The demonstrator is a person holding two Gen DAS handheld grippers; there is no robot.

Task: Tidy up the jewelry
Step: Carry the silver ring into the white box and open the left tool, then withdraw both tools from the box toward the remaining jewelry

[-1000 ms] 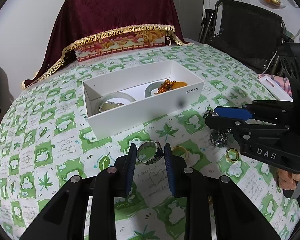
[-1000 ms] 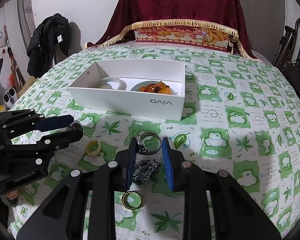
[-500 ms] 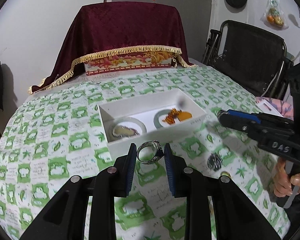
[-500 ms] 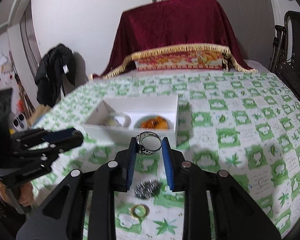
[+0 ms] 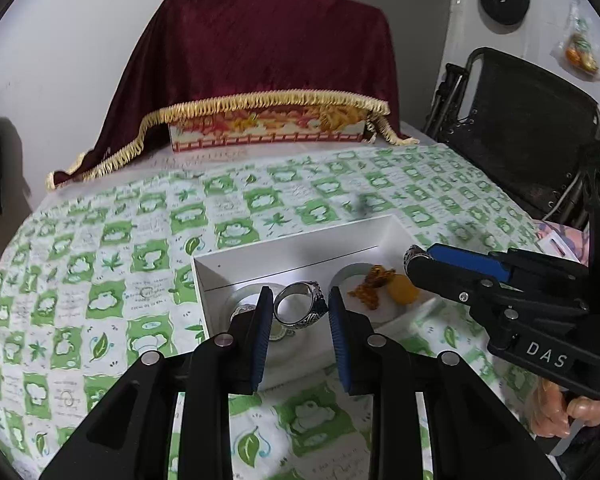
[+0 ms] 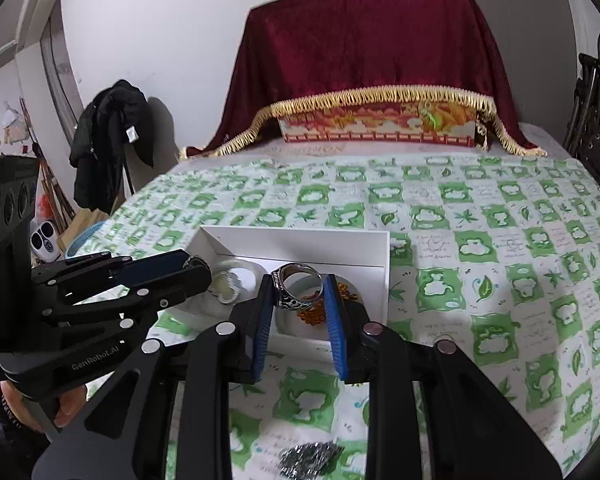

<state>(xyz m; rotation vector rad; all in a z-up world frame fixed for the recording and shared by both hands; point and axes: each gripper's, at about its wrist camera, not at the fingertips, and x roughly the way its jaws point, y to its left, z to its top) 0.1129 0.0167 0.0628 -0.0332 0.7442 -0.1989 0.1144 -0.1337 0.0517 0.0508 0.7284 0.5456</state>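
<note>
My left gripper (image 5: 298, 308) is shut on a silver ring (image 5: 300, 307) and holds it above the left half of the white box (image 5: 300, 244). My right gripper (image 6: 297, 292) is shut on a second carved silver ring (image 6: 298, 286) above the right half of the box (image 6: 300, 236). The right gripper shows in the left wrist view (image 5: 418, 258), the left one in the right wrist view (image 6: 194, 266). Inside the box lie a pale bangle with a pendant (image 6: 230, 284) and an orange bead string (image 5: 378, 280).
A dark silvery piece (image 6: 310, 456) lies on the green patterned tablecloth near the front edge. A maroon-draped box (image 5: 272, 76) stands at the back of the table. A black folding chair (image 5: 516, 120) stands to the right, and a dark jacket (image 6: 108, 136) hangs at the left.
Both grippers have lifted their rings off the tablecloth and carried them forward over the white box. The loose pieces on the cloth have dropped out of the left wrist view.
</note>
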